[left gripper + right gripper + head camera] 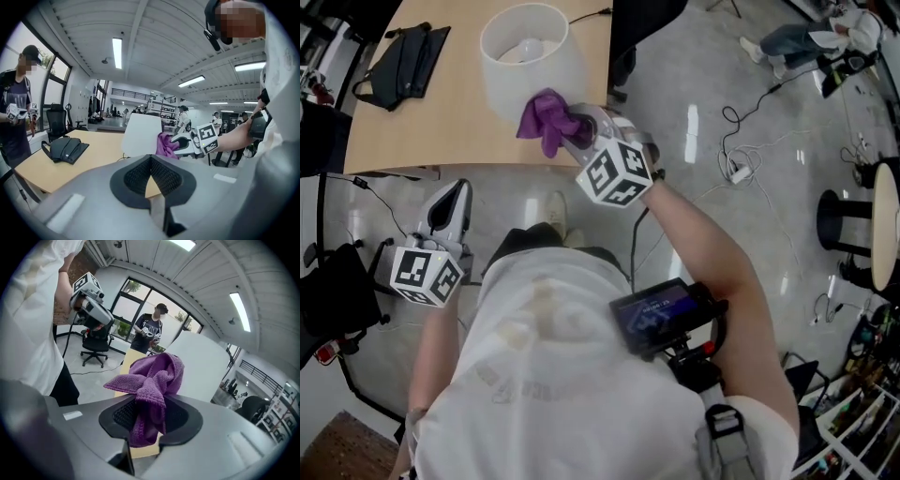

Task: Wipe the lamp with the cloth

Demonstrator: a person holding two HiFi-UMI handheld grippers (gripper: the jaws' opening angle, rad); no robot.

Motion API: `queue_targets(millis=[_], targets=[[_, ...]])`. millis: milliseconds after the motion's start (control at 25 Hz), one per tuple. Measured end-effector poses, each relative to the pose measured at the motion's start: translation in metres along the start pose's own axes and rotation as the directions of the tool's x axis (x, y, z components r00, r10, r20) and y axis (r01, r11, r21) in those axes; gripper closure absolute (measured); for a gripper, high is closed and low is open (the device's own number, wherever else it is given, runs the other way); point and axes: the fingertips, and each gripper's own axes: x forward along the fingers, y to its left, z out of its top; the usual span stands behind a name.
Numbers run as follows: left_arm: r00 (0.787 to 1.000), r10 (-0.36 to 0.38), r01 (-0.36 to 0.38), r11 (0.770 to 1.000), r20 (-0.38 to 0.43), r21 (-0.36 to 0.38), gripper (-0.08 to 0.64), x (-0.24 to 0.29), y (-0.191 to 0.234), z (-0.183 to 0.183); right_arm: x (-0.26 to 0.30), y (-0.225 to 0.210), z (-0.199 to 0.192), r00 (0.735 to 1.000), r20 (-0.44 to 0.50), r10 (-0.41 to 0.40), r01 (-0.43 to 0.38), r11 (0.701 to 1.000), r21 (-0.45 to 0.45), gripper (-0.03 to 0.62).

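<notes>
Two right jaws pinch cloth (154, 376).

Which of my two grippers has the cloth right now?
The right gripper: its jaws are clamped on the purple cloth, beside the white lamp shade. The left gripper is shut with nothing between its jaws, held away from the lamp.

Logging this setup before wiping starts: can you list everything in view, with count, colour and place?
white drum-shaded lamp: one, white, on the table
purple microfibre cloth: one, purple, at the lampshade's side
light wooden table: one, tan, ahead of the person
black fabric bag: one, black, table's left part
white power strip: one, white, floor at right
left tongs: grey, shut, empty, below the table edge
right tongs: grey, shut on the cloth
</notes>
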Motion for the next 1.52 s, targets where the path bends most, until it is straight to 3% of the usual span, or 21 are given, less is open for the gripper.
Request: queue_targets(millis=[160, 320, 400, 480, 560, 640, 920, 1120, 1280, 1400, 1520], targets=[[1.0, -0.021, 0.021, 1.0, -0.019, 0.001, 0.558, 0.006, 0.003, 0.0, 0.002, 0.017, -0.019, 0.999, -0.029, 0.037, -0.036, 0.999, 0.034, 0.447], [0.998, -0.05, 0.05, 0.999, -0.023, 0.0, 0.558, 0.013, -0.004, 0.007, -0.028, 0.002, 0.011, 0.994, 0.111, -0.009, -0.008, 0.989, 0.149, 0.446], [0.998, -0.06, 0.06, 0.998, -0.028, 0.004, 0.558, 0.016, -0.009, 0.009, -0.051, -0.021, 0.036, 0.971, 0.225, -0.084, 0.027, 0.969, 0.244, 0.445], [0.998, -0.062, 0.062, 0.998, -0.033, 0.021, 0.558, 0.02, -0.011, 0.01, -0.07, -0.053, 0.059, 0.929, 0.319, -0.187, 0.077, 0.942, 0.328, 0.445], [0.997, -0.06, 0.062, 0.997, -0.037, 0.046, 0.558, 0.023, -0.011, 0.013, -0.08, -0.082, 0.072, 0.889, 0.365, -0.276, 0.123, 0.912, 0.392, 0.443], [0.997, -0.06, 0.063, 0.996, -0.039, 0.06, 0.558, 0.027, -0.011, 0.016, -0.079, -0.099, 0.075, 0.871, 0.371, -0.322, 0.147, 0.891, 0.429, 0.442], [0.997, -0.063, 0.065, 0.995, -0.036, 0.07, 0.558, 0.038, -0.002, 0.024, -0.038, -0.091, 0.039, 0.891, 0.28, -0.359, 0.167, 0.83, 0.532, 0.437], [0.996, -0.074, 0.077, 0.996, -0.051, 0.047, 0.558, 0.045, 0.006, 0.018, -0.019, -0.062, -0.013, 0.939, 0.17, -0.3, 0.135, 0.775, 0.617, 0.437], [0.994, -0.099, 0.101, 0.994, -0.057, 0.037, 0.56, 0.054, 0.008, 0.021, -0.007, -0.051, -0.047, 0.964, 0.076, -0.255, 0.135, 0.714, 0.687, 0.437], [0.994, -0.103, 0.104, 0.994, -0.049, 0.025, 0.558, 0.06, 0.012, 0.024, -0.011, -0.059, -0.06, 0.964, 0.034, -0.265, 0.158, 0.669, 0.726, 0.437], [0.994, -0.101, 0.102, 0.995, -0.032, 0.011, 0.558, 0.066, 0.019, 0.027, -0.027, -0.093, -0.051, 0.941, 0.074, -0.33, 0.167, 0.643, 0.747, 0.44]])
